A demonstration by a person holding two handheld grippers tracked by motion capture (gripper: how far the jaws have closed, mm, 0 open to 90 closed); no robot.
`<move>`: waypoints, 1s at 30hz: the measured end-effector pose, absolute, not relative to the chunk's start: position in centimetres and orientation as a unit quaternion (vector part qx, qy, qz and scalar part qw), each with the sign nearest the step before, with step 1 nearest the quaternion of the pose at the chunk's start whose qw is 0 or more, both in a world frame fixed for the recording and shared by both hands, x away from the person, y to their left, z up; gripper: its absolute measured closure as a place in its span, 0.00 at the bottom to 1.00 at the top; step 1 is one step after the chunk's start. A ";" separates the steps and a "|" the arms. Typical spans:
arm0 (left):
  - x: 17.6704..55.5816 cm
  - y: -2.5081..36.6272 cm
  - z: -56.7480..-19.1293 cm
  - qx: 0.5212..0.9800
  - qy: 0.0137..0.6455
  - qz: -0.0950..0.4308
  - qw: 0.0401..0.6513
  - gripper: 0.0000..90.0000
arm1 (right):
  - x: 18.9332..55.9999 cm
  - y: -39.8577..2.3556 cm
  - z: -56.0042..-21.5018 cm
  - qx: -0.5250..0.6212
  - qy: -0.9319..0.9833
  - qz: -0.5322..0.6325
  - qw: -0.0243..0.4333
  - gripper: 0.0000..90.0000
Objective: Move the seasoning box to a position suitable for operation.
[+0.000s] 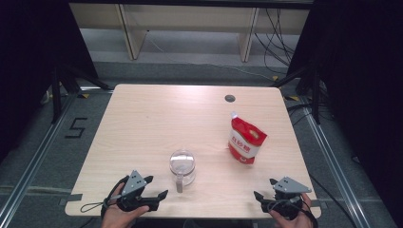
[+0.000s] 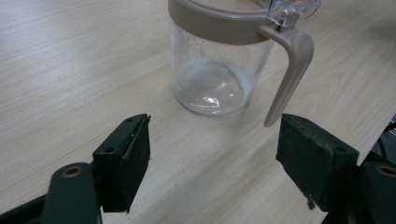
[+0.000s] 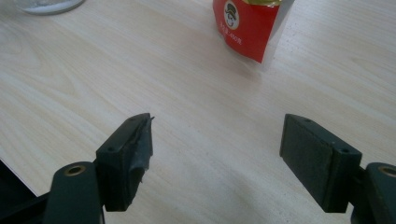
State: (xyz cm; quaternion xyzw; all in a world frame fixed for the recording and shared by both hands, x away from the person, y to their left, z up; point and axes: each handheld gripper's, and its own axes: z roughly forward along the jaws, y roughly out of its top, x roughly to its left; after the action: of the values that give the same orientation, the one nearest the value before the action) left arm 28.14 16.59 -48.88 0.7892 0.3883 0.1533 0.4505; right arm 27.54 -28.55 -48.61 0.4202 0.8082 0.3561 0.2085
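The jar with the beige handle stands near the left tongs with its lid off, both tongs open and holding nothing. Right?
Not quite: the jar has its lid on, as the left gripper view shows. The left tongs and right tongs are open and empty.

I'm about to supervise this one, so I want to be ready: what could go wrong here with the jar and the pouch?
1. The jar is clear, rounded glass or plastic; if the left gripper closes on its thin handle, the jar might twist or slip.
2. The red pouch stands leaning and looks soft; a push from the right gripper could topple it.
3. The jar sits near the table's front edge, so a nudge might send it off.
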 end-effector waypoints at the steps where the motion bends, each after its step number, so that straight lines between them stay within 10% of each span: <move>1: 28.2 16.6 -48.9 0.790 0.386 0.155 0.450 0.28 | 27.5 -28.6 -48.6 0.420 0.808 0.356 0.211 0.29; 19: 28.2 15.9 -49.3 0.780 0.387 0.173 0.460 0.23 | 27.8 -28.7 -48.7 0.416 0.810 0.354 0.214 0.28; 30: 27.5 14.3 -48.8 0.785 0.359 0.187 0.470 0.40 | 28.0 -28.5 -48.9 0.397 0.818 0.348 0.227 0.26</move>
State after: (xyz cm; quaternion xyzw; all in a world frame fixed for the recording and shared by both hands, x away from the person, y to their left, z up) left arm 27.52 14.30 -48.82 0.7847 0.3588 0.1867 0.4698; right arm 27.97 -28.54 -48.95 0.3975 0.8180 0.3485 0.2270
